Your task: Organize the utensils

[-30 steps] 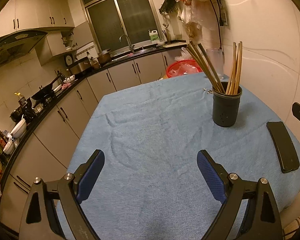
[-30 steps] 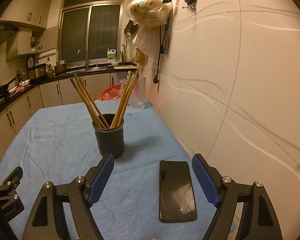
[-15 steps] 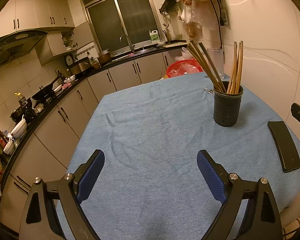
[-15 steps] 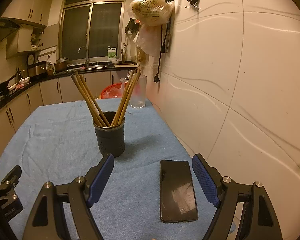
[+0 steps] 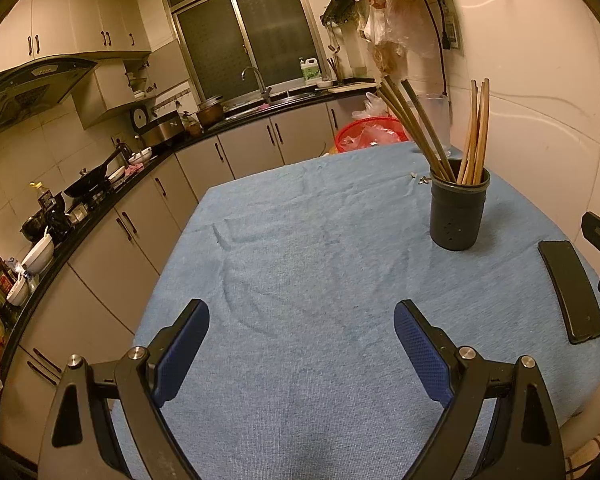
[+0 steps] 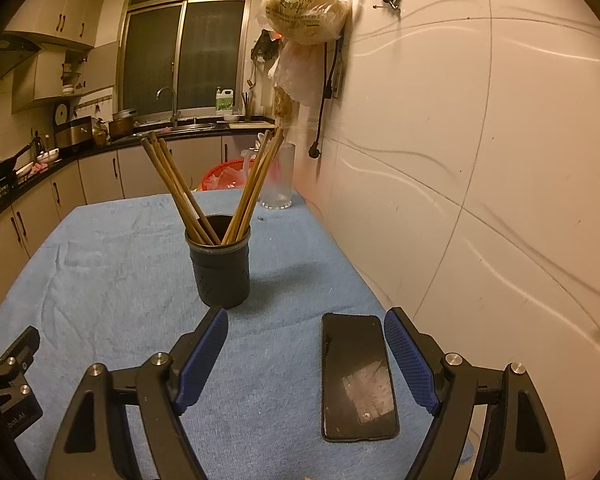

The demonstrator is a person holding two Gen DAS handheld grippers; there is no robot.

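A dark perforated holder (image 5: 458,210) stands upright on the blue cloth (image 5: 300,264) at the right, with several wooden chopsticks (image 5: 476,132) leaning in it in two bunches. It also shows in the right wrist view (image 6: 220,270), with the chopsticks (image 6: 180,192) fanned out. My left gripper (image 5: 300,344) is open and empty over bare cloth, well short and left of the holder. My right gripper (image 6: 304,352) is open and empty, just short of the holder.
A black phone (image 6: 358,376) lies face up between my right fingers, near the wall; it also shows in the left wrist view (image 5: 570,294). A frosted glass (image 6: 278,178) stands behind the holder. A red basket (image 5: 370,134) sits beyond the table's far edge. Kitchen counters run along the left.
Both grippers have drawn back slightly from the holder, which looks a little farther away. Both stay open and empty. Nothing on the table has moved.
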